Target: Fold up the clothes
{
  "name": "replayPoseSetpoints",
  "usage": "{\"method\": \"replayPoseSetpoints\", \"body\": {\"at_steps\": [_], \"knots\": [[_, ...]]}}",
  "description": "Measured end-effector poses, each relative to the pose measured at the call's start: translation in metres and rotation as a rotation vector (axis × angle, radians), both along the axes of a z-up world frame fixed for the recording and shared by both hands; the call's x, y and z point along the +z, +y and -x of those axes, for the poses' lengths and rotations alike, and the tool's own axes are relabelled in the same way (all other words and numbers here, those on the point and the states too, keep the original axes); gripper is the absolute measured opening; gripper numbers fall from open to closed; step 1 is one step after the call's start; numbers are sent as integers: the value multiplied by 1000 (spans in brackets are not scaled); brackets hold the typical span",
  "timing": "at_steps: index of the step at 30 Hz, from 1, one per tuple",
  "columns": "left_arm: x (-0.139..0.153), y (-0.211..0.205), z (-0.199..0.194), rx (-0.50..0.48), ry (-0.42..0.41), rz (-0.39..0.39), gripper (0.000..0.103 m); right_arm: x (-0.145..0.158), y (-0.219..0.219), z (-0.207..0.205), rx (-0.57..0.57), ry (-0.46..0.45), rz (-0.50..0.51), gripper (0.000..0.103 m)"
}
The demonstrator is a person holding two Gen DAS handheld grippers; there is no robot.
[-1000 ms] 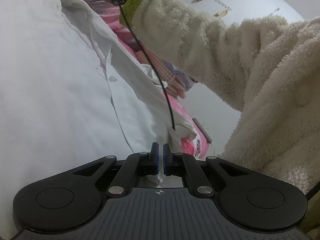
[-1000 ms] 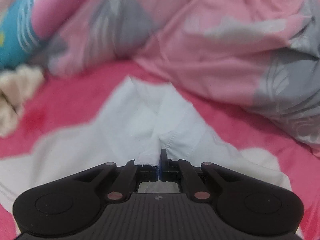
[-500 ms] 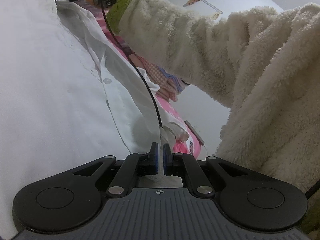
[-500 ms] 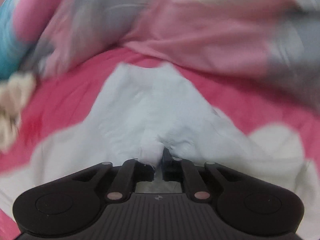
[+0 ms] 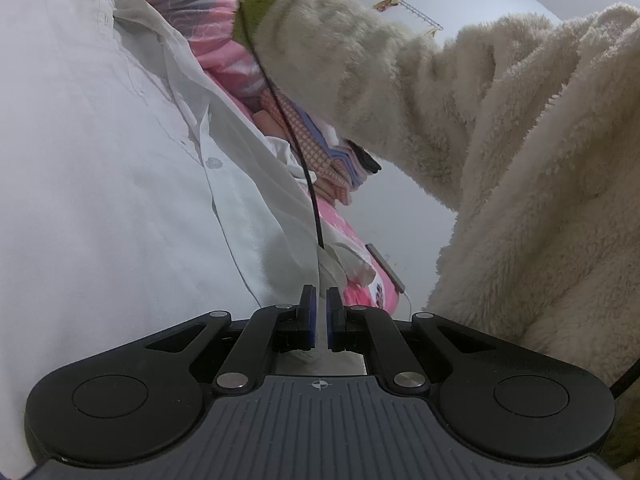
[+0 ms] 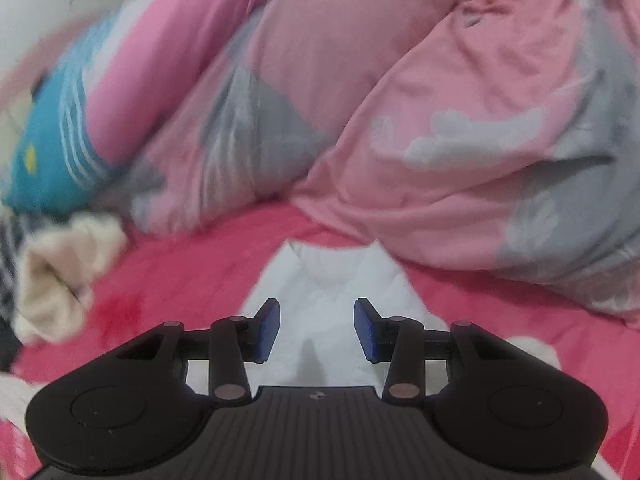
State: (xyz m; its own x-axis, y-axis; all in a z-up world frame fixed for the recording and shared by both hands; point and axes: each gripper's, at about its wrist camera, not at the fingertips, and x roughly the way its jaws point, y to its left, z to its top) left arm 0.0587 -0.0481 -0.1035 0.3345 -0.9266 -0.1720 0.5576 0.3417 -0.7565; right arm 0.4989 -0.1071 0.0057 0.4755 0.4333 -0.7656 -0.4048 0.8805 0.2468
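A white button shirt [image 5: 120,200] fills the left of the left wrist view, spread on the bed. My left gripper [image 5: 321,296] is shut on a thin edge of this shirt, and white cloth shows between its blue pads. In the right wrist view the shirt [image 6: 332,276] lies flat on the pink sheet, with two points at its far edge. Just above it is my right gripper [image 6: 316,310]. Its jaws are opening, the pads stand well apart, and they press on nothing.
A person's fluffy cream sleeve [image 5: 500,140] reaches across the left wrist view, with a black cable [image 5: 308,184] hanging from it. Folded checked clothes [image 5: 320,136] lie beyond the shirt. A bunched pink and grey quilt [image 6: 460,140], a blue pillow [image 6: 48,148] and a beige cloth [image 6: 60,280] border the pink sheet [image 6: 192,280].
My right gripper has let go of the shirt fold, spread its jaws and lifted a little. The cloth has dropped flat. My left gripper keeps its grip in place.
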Motion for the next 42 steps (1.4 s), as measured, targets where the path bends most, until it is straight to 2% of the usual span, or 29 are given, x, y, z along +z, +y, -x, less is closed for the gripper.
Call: {"method": "replayPoseSetpoints", "body": {"at_steps": [4, 9, 10, 11, 13, 15, 18, 24, 26, 30, 33, 35, 36, 39, 42], "knots": [[2, 4, 3, -3, -1, 3, 4, -32, 32, -3, 25, 39, 146, 39], [1, 3, 3, -6, 1, 10, 4, -53, 49, -12, 5, 84, 222, 37], [2, 3, 2, -6, 2, 12, 4, -54, 50, -11, 3, 82, 234, 32], [2, 3, 3, -6, 3, 13, 4, -54, 50, -11, 0, 79, 241, 29], [2, 3, 2, -5, 5, 15, 4, -53, 46, -10, -8, 75, 250, 14], [2, 2, 1, -4, 5, 16, 4, -50, 39, -9, -26, 73, 226, 5], [3, 1, -1, -2, 3, 14, 4, -40, 22, -6, -62, 67, 129, 2], [4, -1, -2, 1, -2, 13, 4, -18, 9, -10, -93, 21, -39, 2], [4, -2, -3, 0, -2, 14, 4, -17, 13, -16, -93, 18, -68, 2], [4, 1, -2, -5, -5, 15, 4, -33, 26, -29, -88, 25, -117, 2], [5, 0, -4, -8, -3, 17, 4, -55, 30, -39, -133, 62, -129, 9], [5, 0, -5, -10, 0, 19, 4, -59, 21, -41, -171, 91, -192, 10], [5, 0, -5, -11, 1, 21, 4, -59, 14, -42, -192, 105, -233, 14], [7, -2, -8, -13, 5, 23, 6, -30, -18, -34, -242, 66, -315, 31], [8, 3, -7, -9, 10, 32, 14, 21, -67, -8, -276, -17, -326, 32]]}}
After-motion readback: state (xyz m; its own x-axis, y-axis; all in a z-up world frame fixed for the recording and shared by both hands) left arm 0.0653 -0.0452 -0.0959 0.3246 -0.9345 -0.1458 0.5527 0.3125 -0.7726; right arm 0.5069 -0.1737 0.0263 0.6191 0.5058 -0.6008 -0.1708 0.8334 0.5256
